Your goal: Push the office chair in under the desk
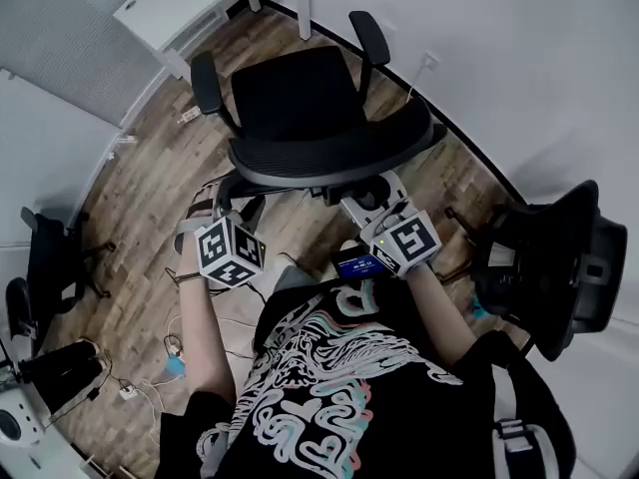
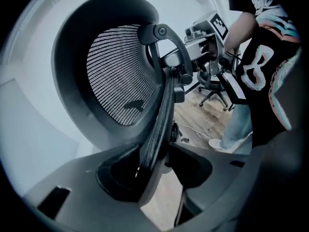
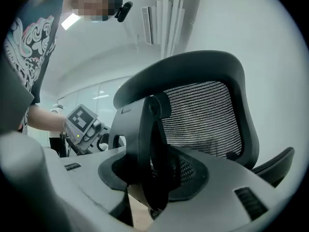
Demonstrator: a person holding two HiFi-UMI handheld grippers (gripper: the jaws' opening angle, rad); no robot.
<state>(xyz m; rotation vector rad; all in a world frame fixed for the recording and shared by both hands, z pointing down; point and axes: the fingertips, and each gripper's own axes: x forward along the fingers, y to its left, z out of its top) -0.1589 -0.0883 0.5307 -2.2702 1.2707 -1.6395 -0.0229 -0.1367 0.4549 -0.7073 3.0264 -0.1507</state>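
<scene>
The black office chair [image 1: 300,108] stands on the wood floor with its seat facing the white desk [image 1: 190,3] at the top left; its seat is outside the desk. Both grippers are at the back of its mesh backrest [image 2: 120,76]. My left gripper [image 1: 240,208] is shut on the left arm of the black back support [image 2: 161,115], which fills the gap between its jaws. My right gripper [image 1: 374,193] is shut on the support's other arm [image 3: 140,144], with the mesh [image 3: 203,115] just beyond. Each gripper view shows the other gripper across the chair.
A second black chair [image 1: 559,257] stands close at the right, by the white wall. Another dark chair [image 1: 50,257] is at the left. Cables and a power strip [image 1: 170,347] lie on the floor near the person's feet. A desk leg [image 1: 303,8] stands beyond the chair.
</scene>
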